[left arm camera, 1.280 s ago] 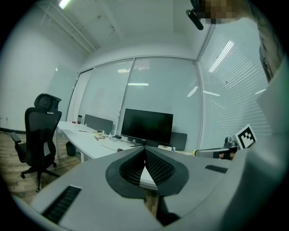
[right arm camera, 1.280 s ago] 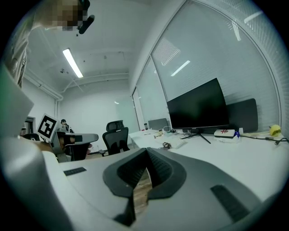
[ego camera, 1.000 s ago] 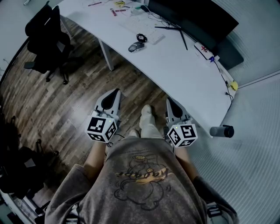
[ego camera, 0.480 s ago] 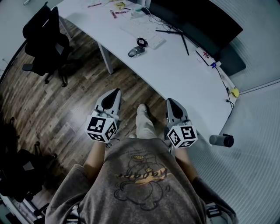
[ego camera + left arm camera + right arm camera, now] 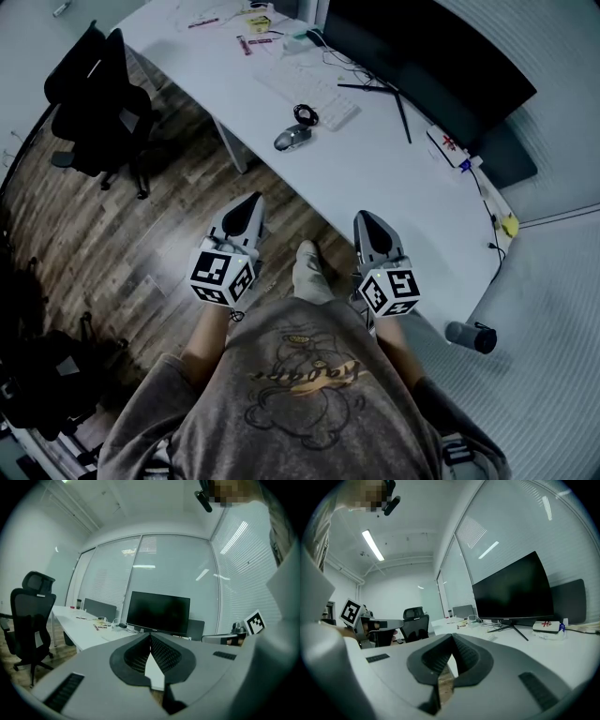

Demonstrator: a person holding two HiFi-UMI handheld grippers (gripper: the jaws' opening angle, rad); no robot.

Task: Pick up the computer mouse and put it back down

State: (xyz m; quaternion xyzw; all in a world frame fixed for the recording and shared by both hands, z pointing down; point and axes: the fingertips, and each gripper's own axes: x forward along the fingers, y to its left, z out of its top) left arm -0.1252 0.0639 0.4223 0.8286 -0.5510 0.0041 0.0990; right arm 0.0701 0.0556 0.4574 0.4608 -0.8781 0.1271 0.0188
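The small grey computer mouse (image 5: 292,138) lies on the white table (image 5: 375,178) close to its near edge, just beside a coiled black cable (image 5: 304,115). The left tongs (image 5: 251,200) and right tongs (image 5: 362,217) are pressed together, empty, well apart from it.

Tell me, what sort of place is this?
Most likely an office: a long white desk holds a big dark monitor, a keyboard and a computer mouse, a black swivel chair stands on the wood floor, and window blinds hang behind.
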